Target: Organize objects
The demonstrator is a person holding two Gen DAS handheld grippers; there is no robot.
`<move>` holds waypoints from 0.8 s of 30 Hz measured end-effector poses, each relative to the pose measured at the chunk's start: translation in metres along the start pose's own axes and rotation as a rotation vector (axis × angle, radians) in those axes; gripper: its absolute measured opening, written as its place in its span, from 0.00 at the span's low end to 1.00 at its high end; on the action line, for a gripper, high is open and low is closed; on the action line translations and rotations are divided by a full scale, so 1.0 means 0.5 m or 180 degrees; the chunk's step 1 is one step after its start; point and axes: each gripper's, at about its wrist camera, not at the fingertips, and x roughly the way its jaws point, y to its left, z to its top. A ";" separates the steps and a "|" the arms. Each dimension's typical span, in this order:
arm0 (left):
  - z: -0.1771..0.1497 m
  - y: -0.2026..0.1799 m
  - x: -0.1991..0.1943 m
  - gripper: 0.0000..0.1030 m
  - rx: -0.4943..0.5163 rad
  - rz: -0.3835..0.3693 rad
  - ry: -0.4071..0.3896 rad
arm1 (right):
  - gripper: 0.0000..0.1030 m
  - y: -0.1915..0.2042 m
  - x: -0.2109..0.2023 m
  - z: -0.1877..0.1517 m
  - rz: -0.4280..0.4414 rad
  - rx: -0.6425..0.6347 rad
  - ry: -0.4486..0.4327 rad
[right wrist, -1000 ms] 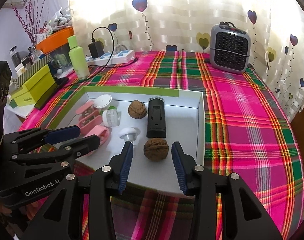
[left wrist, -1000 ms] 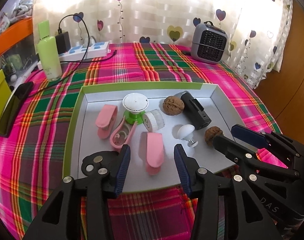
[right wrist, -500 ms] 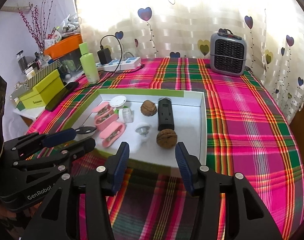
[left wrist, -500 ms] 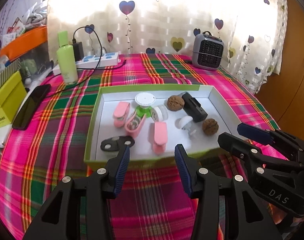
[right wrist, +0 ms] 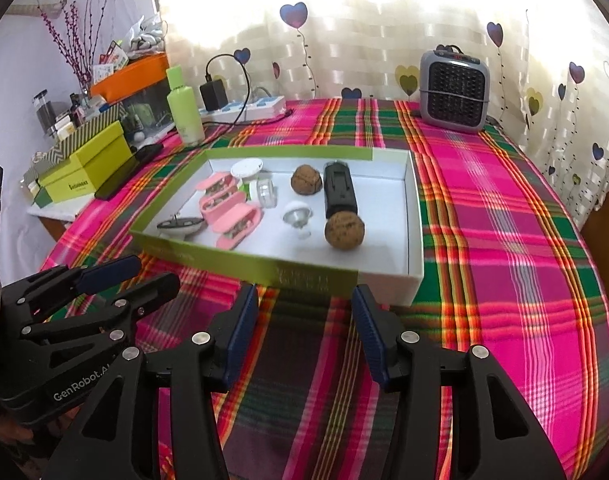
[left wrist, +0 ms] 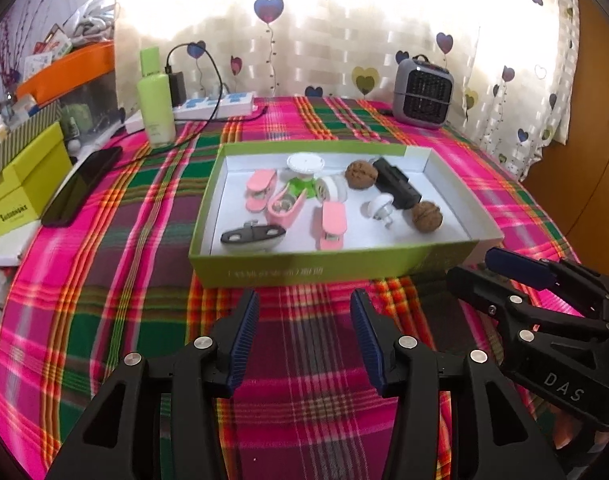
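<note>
A green box (left wrist: 332,270) with a white inside sits on the plaid tablecloth; it also shows in the right wrist view (right wrist: 244,260). In it lie three pink clips (left wrist: 331,220), two walnuts (left wrist: 426,216), a black block (left wrist: 396,188), a white knob (left wrist: 378,206), a black clasp (left wrist: 252,235), a small white roll (left wrist: 331,188) and a green-and-white item (left wrist: 304,170). My left gripper (left wrist: 304,338) is open and empty, in front of the box. My right gripper (right wrist: 304,332) is open and empty, also in front of the box.
A grey heater (right wrist: 454,90) stands at the back right. A green bottle (left wrist: 156,98), a power strip (left wrist: 214,105) with charger and cable, a black phone (left wrist: 82,186) and yellow-green boxes (left wrist: 20,184) are at the left. The table edge curves at right.
Both grippers have pulled back from over the box towards me, open and empty. The black clasp, hidden a second ago, now lies at the box's front left.
</note>
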 end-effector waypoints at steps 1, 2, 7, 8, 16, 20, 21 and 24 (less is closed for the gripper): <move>-0.003 0.000 0.002 0.45 -0.0001 0.0006 0.0022 | 0.49 0.000 0.003 -0.004 -0.0020 0.0006 0.0026; -0.006 0.000 0.003 0.45 0.0001 0.0011 0.0039 | 0.49 0.001 0.004 -0.007 -0.0037 0.0010 0.0045; -0.019 0.003 0.012 0.45 -0.0003 0.0063 0.0111 | 0.54 -0.002 0.011 -0.019 -0.0120 0.0043 0.0116; -0.021 0.004 0.014 0.45 -0.0007 0.0078 0.0126 | 0.56 -0.003 0.013 -0.020 -0.0146 0.0050 0.0129; -0.025 0.010 0.025 0.47 -0.0055 0.0092 0.0206 | 0.58 -0.012 0.033 -0.027 -0.0347 0.0085 0.0329; -0.026 0.003 0.028 0.52 0.0005 0.0096 0.0232 | 0.58 -0.012 0.034 -0.028 -0.0430 0.0050 0.0345; -0.026 0.001 0.029 0.53 0.0016 0.0095 0.0236 | 0.58 -0.011 0.034 -0.028 -0.0457 0.0035 0.0353; -0.025 0.000 0.029 0.54 0.0026 0.0098 0.0239 | 0.62 -0.010 0.034 -0.031 -0.0548 0.0012 0.0374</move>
